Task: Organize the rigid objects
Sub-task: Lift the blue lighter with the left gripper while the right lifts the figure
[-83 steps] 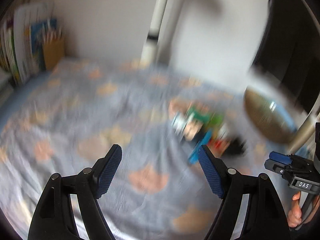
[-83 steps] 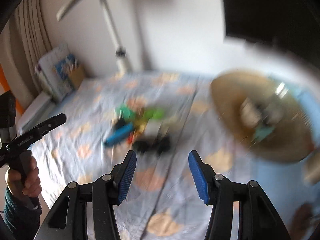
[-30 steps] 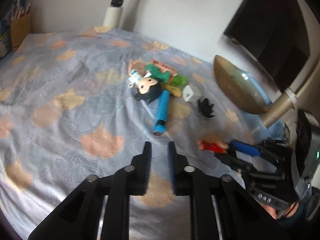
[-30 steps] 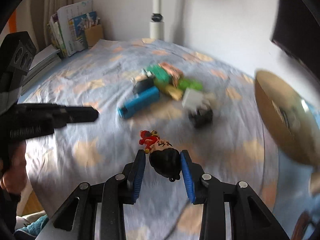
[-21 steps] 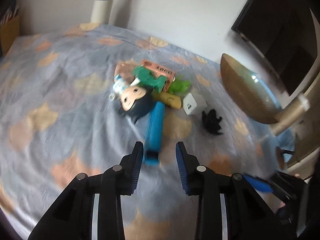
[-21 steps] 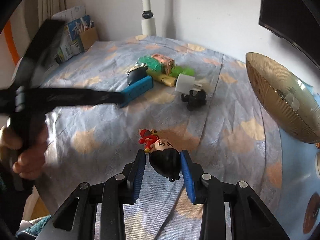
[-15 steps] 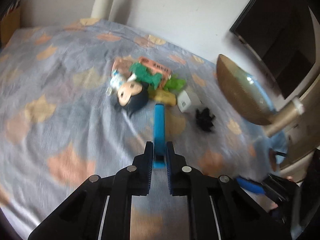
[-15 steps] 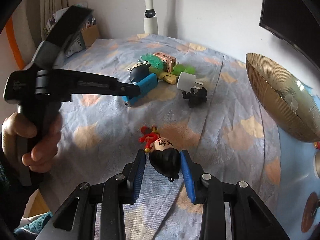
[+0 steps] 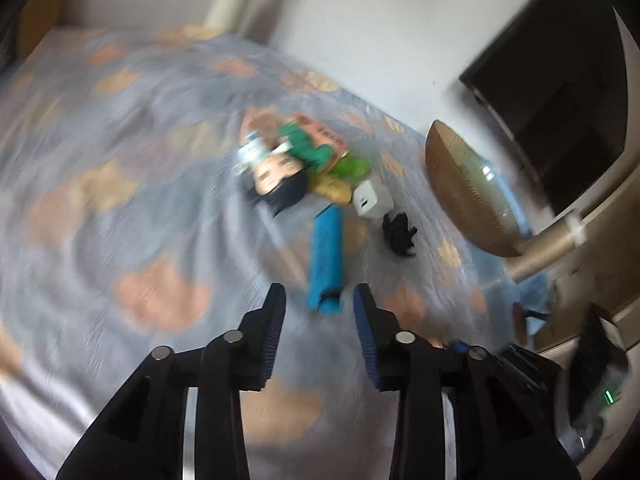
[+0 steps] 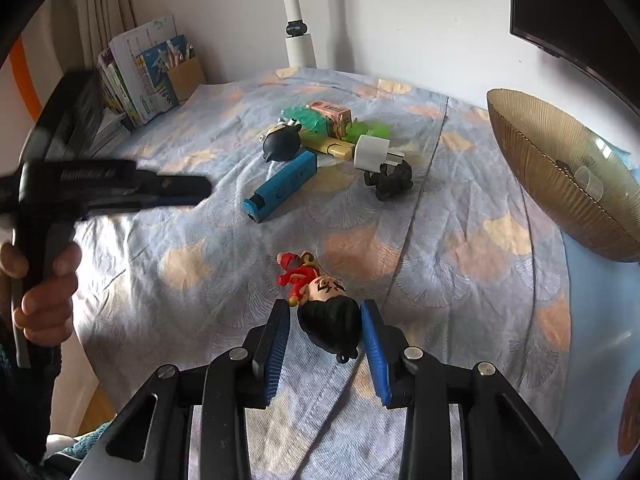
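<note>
A small figurine [image 10: 320, 308] with black hair and red clothes hangs just above the patterned cloth [image 10: 460, 240], my right gripper [image 10: 325, 312] shut on its head. A blue oblong case [image 9: 326, 256] [image 10: 282, 186] lies flat on the cloth. My left gripper [image 9: 319, 296] hovers at the case's near end, its jaws opening; the end sits between the fingertips with gaps on both sides. In the right wrist view a hand holds the left gripper [image 10: 176, 192], blurred, left of the case. A ribbed golden bowl [image 10: 560, 184] [image 9: 464, 192] stands at the right.
Behind the case lie a black-haired doll head [image 10: 282, 144], a yellow stick [image 10: 328, 146], an orange box [image 10: 332, 114], a white charger cube [image 10: 372, 152] and a small black figure [image 10: 390, 180]. Books and a pencil holder [image 10: 160, 72] stand back left; a white pole [image 10: 298, 44] behind.
The left gripper's jaws, nearly shut around the blue case's end half a second ago, have spread apart. The right gripper still holds the figurine in the same pose.
</note>
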`<action>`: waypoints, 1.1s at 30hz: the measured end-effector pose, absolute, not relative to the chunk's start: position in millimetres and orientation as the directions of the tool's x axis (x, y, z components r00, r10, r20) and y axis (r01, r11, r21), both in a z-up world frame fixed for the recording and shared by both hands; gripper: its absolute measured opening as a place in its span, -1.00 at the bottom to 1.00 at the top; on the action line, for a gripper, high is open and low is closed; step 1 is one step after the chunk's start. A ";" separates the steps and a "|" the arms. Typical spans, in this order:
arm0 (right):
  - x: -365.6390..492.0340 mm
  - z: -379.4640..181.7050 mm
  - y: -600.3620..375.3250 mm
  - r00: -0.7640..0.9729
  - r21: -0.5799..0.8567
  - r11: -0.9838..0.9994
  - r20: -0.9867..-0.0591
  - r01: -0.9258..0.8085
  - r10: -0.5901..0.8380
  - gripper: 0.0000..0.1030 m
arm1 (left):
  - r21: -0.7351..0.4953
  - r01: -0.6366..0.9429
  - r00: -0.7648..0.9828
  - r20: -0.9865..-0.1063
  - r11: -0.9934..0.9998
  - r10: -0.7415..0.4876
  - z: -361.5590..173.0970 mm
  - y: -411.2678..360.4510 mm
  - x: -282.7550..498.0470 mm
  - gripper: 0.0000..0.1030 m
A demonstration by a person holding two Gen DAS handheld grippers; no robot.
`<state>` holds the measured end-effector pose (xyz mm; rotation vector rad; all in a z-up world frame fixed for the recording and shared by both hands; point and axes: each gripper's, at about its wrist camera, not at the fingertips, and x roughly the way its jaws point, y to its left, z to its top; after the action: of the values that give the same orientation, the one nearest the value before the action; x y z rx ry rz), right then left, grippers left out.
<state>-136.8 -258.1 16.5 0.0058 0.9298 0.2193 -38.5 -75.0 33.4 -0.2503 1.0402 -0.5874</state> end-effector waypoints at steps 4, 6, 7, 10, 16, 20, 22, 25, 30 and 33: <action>-142.7 20.1 -264.6 0.593 0.048 0.983 -0.792 -0.178 0.146 -0.33 | -0.360 0.305 0.421 -0.779 0.882 -0.464 27.3 -106.5 -20.0 -0.37; -147.3 22.6 -271.3 0.599 0.031 0.985 -0.790 -0.171 0.129 -0.33 | -0.388 0.342 0.388 -0.772 0.856 -0.504 23.8 -118.6 -20.4 -0.38; -149.8 23.4 -275.1 0.600 0.027 0.986 -0.791 -0.166 0.123 -0.33 | -0.378 0.365 0.378 -0.775 0.851 -0.506 22.8 -127.0 -23.9 -0.39; -154.5 21.3 -286.7 0.589 0.042 0.987 -0.798 -0.155 0.127 -0.33 | -0.336 0.442 0.357 -0.785 0.832 -0.507 22.2 -145.5 -38.6 -0.39; -157.1 24.7 -288.3 0.575 0.123 0.971 -0.787 -0.207 0.222 -0.22 | -0.348 0.408 0.378 -0.777 0.844 -0.503 24.8 -129.5 -30.9 -0.35; -151.6 26.7 -273.0 0.566 0.081 0.955 -0.790 -0.284 0.236 0.28 | -0.371 0.410 0.341 -0.785 0.833 -0.517 20.6 -132.1 -21.6 -0.34; -146.9 25.1 -266.7 0.545 0.093 0.940 -0.794 -0.329 0.269 0.28 | -0.394 0.414 0.300 -0.792 0.820 -0.532 13.3 -141.7 -17.1 -0.33; -136.8 17.8 -260.6 0.527 0.082 0.936 -0.808 -0.343 0.264 0.28 | -0.356 0.421 0.344 -0.789 0.834 -0.510 15.0 -152.8 -16.7 -0.22; -121.1 0.9 -260.8 0.494 0.106 0.938 -0.828 -0.329 0.267 0.28 | -0.327 0.450 0.354 -0.789 0.831 -0.502 16.8 -162.5 -20.9 0.09; -121.8 -1.4 -256.5 0.513 0.085 0.942 -0.821 -0.324 0.251 -0.03 | -0.296 0.450 0.377 -0.792 0.843 -0.480 16.6 -165.5 -22.6 -0.05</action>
<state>-121.8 -256.5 -1.4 -0.0826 0.9724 0.3463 -22.6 -165.5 16.6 -0.0322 1.0237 -0.5946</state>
